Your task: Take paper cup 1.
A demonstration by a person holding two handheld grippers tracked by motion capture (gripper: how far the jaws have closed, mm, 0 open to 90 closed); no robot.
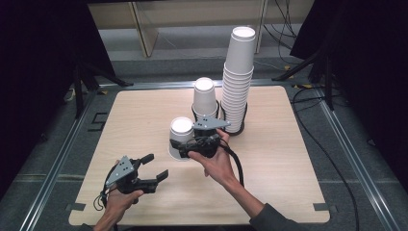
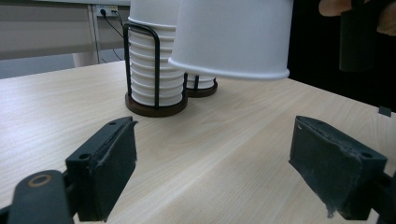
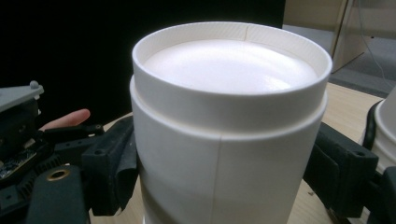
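A white paper cup (image 1: 181, 134), upside down, sits between the jaws of my right gripper (image 1: 185, 147) near the middle of the table. In the right gripper view the cup (image 3: 224, 140) stands between the two black pads (image 3: 114, 168), which press on its sides. In the left gripper view the same cup (image 2: 231, 37) hangs with its rim a little above the wood. My left gripper (image 1: 156, 167) rests near the front left, jaws wide apart with nothing between them (image 2: 212, 172).
A tall stack of white cups (image 1: 238, 82) stands in a black wire holder at the back centre-right, with a shorter stack (image 1: 204, 98) in a second holder beside it. The wooden table (image 1: 288, 168) has bare room at the right and the far left.
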